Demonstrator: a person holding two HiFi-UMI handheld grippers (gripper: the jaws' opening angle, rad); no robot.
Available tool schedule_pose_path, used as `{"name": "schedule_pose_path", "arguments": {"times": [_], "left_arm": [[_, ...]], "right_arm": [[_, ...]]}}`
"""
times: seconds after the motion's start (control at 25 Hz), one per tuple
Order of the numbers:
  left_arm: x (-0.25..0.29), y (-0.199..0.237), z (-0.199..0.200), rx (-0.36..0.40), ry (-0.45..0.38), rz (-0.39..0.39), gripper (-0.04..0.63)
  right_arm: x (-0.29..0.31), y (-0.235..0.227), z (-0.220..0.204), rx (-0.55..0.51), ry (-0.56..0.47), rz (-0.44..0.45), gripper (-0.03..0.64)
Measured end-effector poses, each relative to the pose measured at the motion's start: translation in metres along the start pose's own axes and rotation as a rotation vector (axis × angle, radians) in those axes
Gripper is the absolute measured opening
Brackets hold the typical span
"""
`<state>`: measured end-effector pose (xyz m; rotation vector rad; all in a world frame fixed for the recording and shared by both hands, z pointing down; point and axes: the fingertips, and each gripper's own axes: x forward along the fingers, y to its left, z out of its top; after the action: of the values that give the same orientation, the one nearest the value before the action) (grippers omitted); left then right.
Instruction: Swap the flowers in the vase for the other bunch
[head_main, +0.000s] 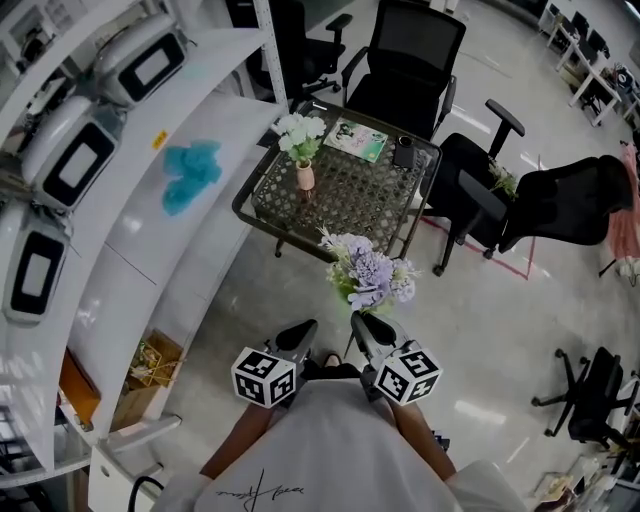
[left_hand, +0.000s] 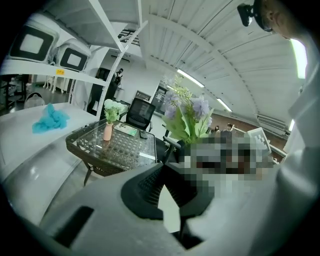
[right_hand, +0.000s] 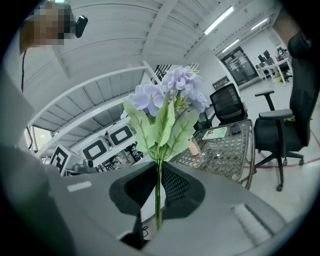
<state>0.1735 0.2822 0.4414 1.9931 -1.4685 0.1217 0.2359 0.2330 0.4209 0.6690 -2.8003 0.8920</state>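
**Lilac bunch in hand, white bunch not yet out of the vase**

The right gripper (right_hand: 157, 187) has its fingers (right_hand: 177, 186) closed on the thin green stem of the lilac artificial bunch (right_hand: 167, 100), low down, so the blooms stand upright above it. The left gripper (left_hand: 162, 187) is fully closed with nothing in it. Both are held in front of the person, well apart from the wicker-and-glass counter (head_main: 365, 195). There the small pink vase (head_main: 305, 176) stands upright near the left edge with the white flowers (head_main: 300, 132) in it.

The step in hand looks like the approach, with the swap itself not begun. To do it well, hold the lilac stem vertical and clear of the black office chairs (head_main: 405, 70). Open the left fingers before reaching in, take the white stems just above the vase's mouth, and draw them straight up. The vase looks slim and light, so a sideways pull could tip it.
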Motion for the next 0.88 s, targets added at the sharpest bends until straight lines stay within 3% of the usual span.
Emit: {"name": "schedule_pose_path", "arguments": {"times": [0.24, 0.52, 0.88], "left_arm": [[0.009, 0.007, 0.014, -0.005, -0.013, 0.009, -0.003], [0.025, 0.027, 0.030, -0.017, -0.036, 0.009, -0.003], [0.056, 0.066, 0.077, -0.019, -0.046, -0.014, -0.003]], "right_arm": [[0.012, 0.004, 0.014, -0.161, 0.031, 0.007, 0.034], [0.035, -0.008, 0.021, -0.098, 0.040, 0.014, 0.034], [0.085, -0.027, 0.053, -0.112, 0.040, 0.002, 0.032]]}}
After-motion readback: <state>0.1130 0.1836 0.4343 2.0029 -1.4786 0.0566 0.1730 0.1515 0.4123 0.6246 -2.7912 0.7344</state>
